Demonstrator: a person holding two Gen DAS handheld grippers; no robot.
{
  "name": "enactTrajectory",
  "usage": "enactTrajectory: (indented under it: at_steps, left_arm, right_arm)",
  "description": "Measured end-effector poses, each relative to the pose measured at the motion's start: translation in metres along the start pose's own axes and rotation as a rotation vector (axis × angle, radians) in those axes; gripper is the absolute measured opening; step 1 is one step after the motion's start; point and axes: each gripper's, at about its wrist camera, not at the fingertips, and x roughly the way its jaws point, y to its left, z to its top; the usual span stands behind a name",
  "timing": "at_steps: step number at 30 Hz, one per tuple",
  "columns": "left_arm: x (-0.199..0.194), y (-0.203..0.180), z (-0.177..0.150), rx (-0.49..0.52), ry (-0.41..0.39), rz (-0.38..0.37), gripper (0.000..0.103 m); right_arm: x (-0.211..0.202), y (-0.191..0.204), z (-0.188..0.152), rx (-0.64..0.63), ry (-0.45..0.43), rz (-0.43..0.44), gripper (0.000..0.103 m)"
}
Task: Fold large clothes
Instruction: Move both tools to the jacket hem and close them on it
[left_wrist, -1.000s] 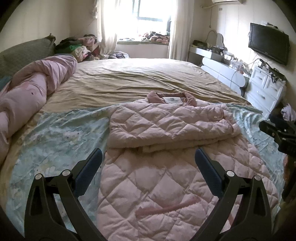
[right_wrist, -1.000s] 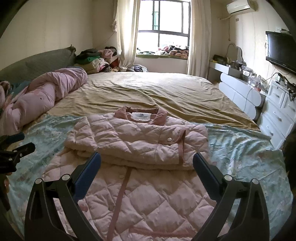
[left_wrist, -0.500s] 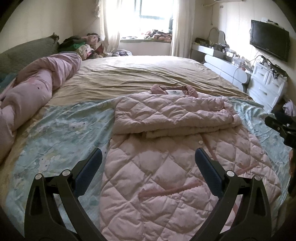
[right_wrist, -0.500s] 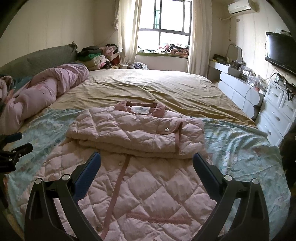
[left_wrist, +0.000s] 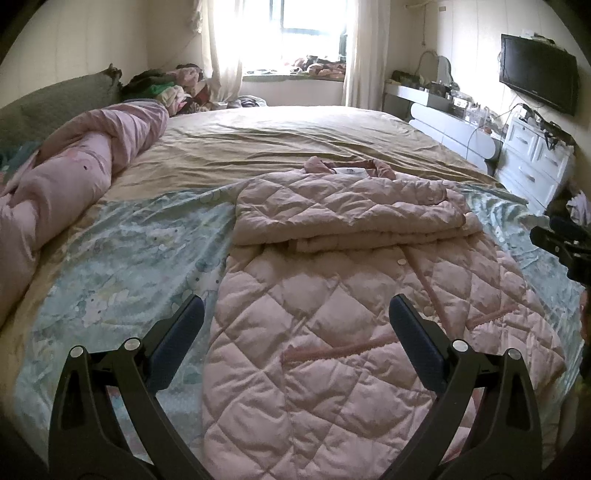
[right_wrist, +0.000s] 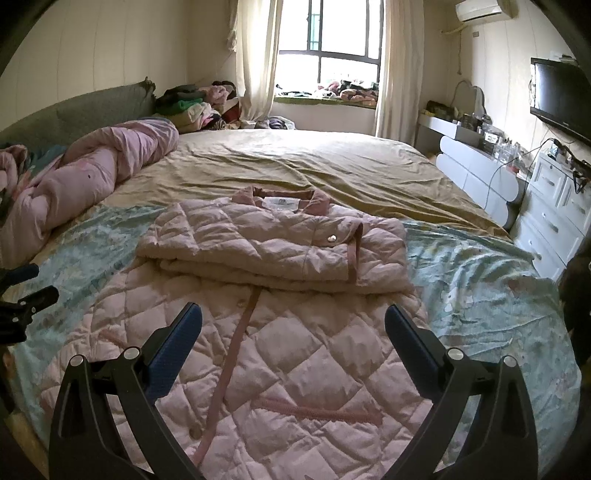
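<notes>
The quilted coat lay lengthwise ahead of both grippers' spread fingers, left gripper over its left edge, right gripper centred

— What lies on the bed?
— A pink quilted coat, front up, its sleeves folded across the chest into a thick band below the collar.
— And the lower half?
— Spread flat toward the near edge; its hem seems to hang over.
</notes>
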Motion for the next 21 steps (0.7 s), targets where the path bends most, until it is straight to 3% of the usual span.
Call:
enactTrajectory:
  at_steps: [21]
  left_arm:
    - [0.01,0.01,-0.058,-0.027,0.1,0.057,0.094]
  right_arm:
    - [-0.001,-0.041,-0.059,0.04,0.097,-0.049,0.099]
